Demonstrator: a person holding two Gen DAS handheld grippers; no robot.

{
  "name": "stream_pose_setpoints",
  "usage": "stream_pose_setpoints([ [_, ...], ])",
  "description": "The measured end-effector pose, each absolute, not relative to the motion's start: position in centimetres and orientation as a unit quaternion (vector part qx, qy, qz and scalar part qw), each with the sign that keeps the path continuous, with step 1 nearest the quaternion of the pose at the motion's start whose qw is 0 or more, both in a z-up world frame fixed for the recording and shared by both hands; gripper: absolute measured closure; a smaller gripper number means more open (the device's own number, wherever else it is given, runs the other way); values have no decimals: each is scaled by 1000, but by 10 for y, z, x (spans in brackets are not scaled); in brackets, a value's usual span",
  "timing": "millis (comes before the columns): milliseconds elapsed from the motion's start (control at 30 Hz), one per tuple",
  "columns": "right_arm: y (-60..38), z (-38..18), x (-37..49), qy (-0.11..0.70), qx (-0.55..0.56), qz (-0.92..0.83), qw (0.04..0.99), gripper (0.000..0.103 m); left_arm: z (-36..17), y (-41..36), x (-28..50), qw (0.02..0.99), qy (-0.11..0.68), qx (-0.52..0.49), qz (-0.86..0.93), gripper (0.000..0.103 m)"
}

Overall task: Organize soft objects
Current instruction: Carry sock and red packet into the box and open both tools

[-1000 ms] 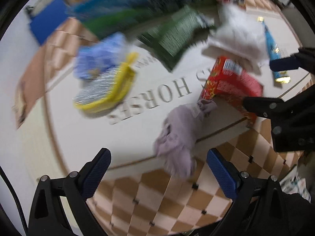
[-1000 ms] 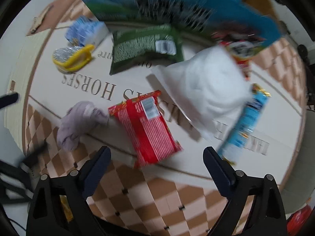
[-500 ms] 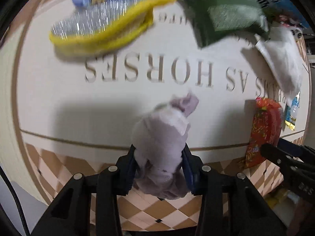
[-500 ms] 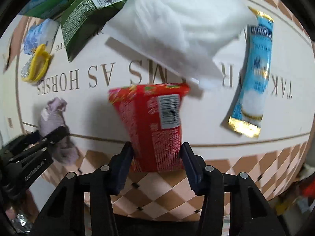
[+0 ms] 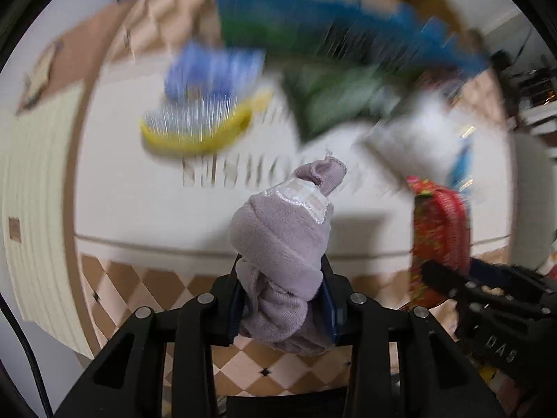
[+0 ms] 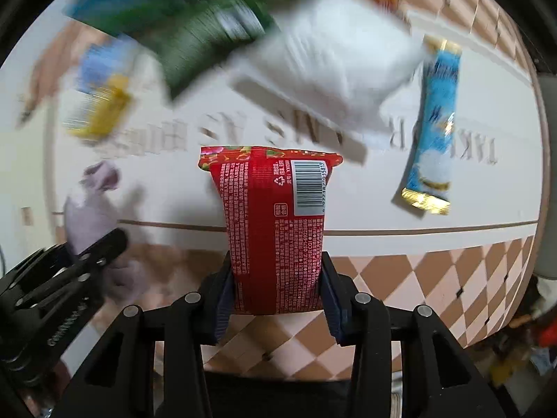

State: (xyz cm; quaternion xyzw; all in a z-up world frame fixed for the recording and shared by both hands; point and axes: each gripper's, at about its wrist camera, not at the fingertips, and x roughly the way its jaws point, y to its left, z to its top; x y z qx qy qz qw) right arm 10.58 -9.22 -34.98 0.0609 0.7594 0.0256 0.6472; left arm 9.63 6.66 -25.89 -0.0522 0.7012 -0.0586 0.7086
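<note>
Left gripper (image 5: pixel 283 299) clamps the lilac sock bundle (image 5: pixel 282 237) at 6 o'clock above the lettered mat (image 5: pixel 139 209); right gripper (image 6: pixel 276 296) pinches the red snack packet (image 6: pixel 275 226), white pouch (image 6: pixel 334 66) at 12

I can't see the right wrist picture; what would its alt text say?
A two-finger right gripper pinches a red snack packet, barcode facing the camera, above a cream mat with printed lettering. Beyond lie a blue stick packet, a blurred white pouch and green bag; at left, another gripper holds lilac cloth.
</note>
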Motion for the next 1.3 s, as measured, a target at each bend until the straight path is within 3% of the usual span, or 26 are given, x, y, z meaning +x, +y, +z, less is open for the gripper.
stream_pose_setpoints([
  [100, -103, -293, 124, 723, 78, 51, 684, 57, -200, 66, 129, 734, 669, -80, -80, 69],
  [300, -130, -207, 227, 676, 75, 82, 728, 56, -176, 56, 264, 765, 637, -53, -74, 69],
  [433, -144, -223, 323, 672, 57, 70, 735, 56, -218, 53, 349, 730, 671, -88, -97, 69],
  [667, -142, -306, 446, 689, 54, 62, 720, 56, -296, 30, 448, 701, 704, -55, -94, 69],
  [833, -146, -356, 490, 706, 45, 62, 704, 56, -325, 23, 473, 689, 718, -49, -88, 69],
  [1100, -137, -382, 510, 719, 19, 60, 692, 55, -352, 6, 502, 673, 733, -38, -91, 65],
  [1133, -134, -377, 507, 716, 19, 59, 695, 54, -350, 7, 503, 671, 734, -42, -94, 57],
  [1167, -134, -375, 508, 715, 23, 61, 696, 45, -346, 7, 504, 675, 731, -40, -92, 37],
  [1233, -137, -364, 505, 713, 32, 64, 697, 9, -334, 9, 502, 691, 718, -29, -79, 11],
  [1300, -138, -354, 502, 707, 30, 64, 703, 6, -321, 11, 497, 702, 708, -29, -72, 9],
])
